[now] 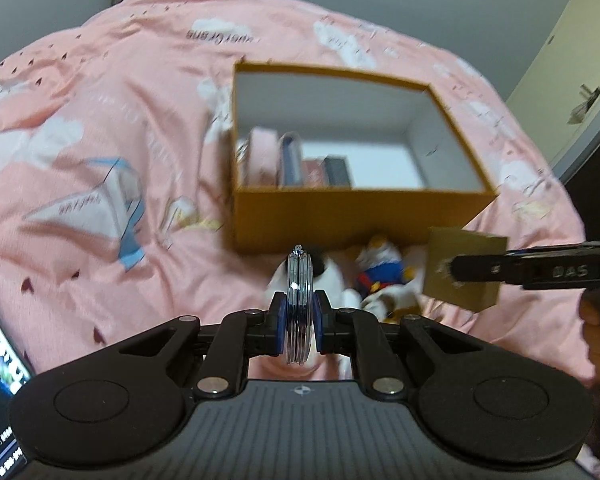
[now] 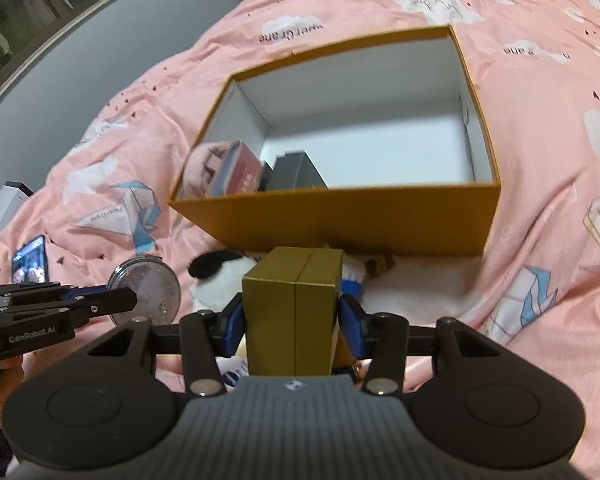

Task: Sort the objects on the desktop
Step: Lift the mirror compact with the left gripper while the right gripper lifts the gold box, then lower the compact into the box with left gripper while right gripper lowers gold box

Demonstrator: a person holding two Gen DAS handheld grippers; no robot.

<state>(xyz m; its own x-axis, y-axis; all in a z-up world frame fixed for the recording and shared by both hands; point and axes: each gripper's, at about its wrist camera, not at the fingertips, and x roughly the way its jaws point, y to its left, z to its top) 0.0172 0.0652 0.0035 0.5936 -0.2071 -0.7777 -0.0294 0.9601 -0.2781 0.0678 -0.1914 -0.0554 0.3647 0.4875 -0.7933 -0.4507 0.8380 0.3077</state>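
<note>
My left gripper (image 1: 299, 312) is shut on a round clear compact (image 1: 299, 308), held on edge between its blue pads; from the right wrist view the same compact (image 2: 150, 294) shows its glittery face. My right gripper (image 2: 292, 320) is shut on a gold box (image 2: 294, 312), which also appears at the right of the left wrist view as the gold box (image 1: 462, 268). Both hover just in front of an open orange box (image 1: 340, 216) with a white inside, holding several small boxes (image 2: 256, 174) at its left end. Plush toys (image 1: 380, 272) lie on the quilt before it.
A pink printed quilt (image 1: 100, 120) covers the bed under everything. A lit phone (image 2: 30, 266) lies on it at the left. A black-and-white plush (image 2: 216, 276) sits beside the gold box. A pale door (image 1: 572, 60) stands at the right; a hand (image 1: 598, 320) holds the right gripper.
</note>
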